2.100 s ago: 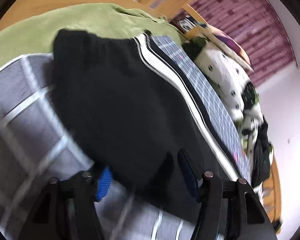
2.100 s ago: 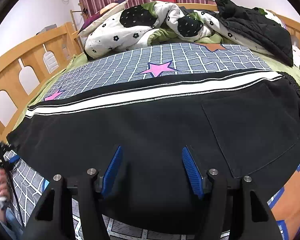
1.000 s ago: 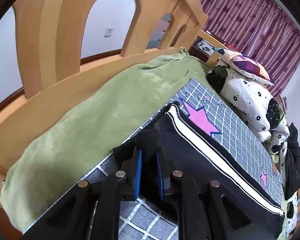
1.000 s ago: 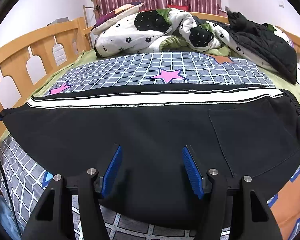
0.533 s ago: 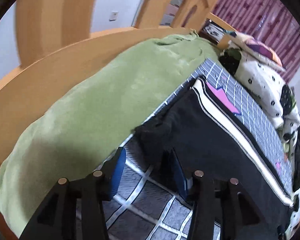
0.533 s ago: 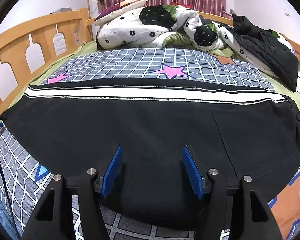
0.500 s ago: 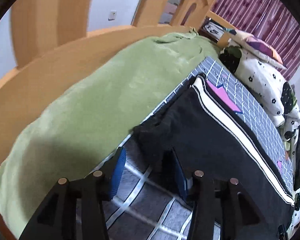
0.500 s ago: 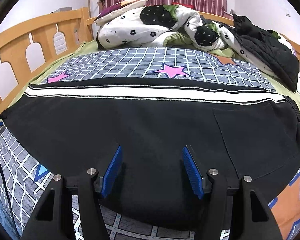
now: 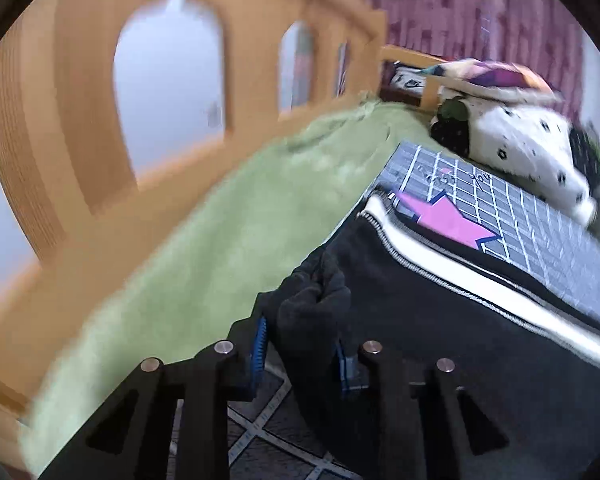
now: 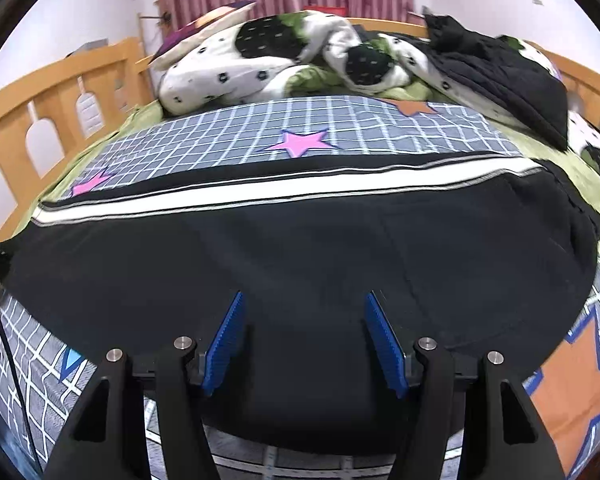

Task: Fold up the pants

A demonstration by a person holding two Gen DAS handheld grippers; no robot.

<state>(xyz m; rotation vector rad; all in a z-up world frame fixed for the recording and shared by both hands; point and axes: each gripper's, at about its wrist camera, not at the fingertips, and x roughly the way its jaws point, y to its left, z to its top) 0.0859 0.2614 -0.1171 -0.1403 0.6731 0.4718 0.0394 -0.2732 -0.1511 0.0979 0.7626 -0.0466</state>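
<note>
Black pants [image 10: 300, 248] with a white side stripe [image 10: 260, 196] lie flat across the bed, waistband [image 10: 572, 208] at the right. In the left wrist view the leg-end corner of the pants [image 9: 312, 300] is bunched up between the blue pads of my left gripper [image 9: 300, 350]. Its jaws are closing and the cloth fills the gap between them. My right gripper [image 10: 304, 332] stands open over the near edge of the pants, the fabric lying under its fingers and not pinched.
A wooden bed rail [image 9: 80, 120] runs along the left, with a green blanket [image 9: 220, 240] beside it. The pants rest on a grid-patterned bedspread [image 10: 300, 128] with stars. A spotted duvet [image 10: 280, 56], a pillow and a black jacket [image 10: 500, 72] are piled at the head.
My left gripper let go of the leg end, opened, then moved in and closed around a bunch of that corner. The right gripper has hardly moved.
</note>
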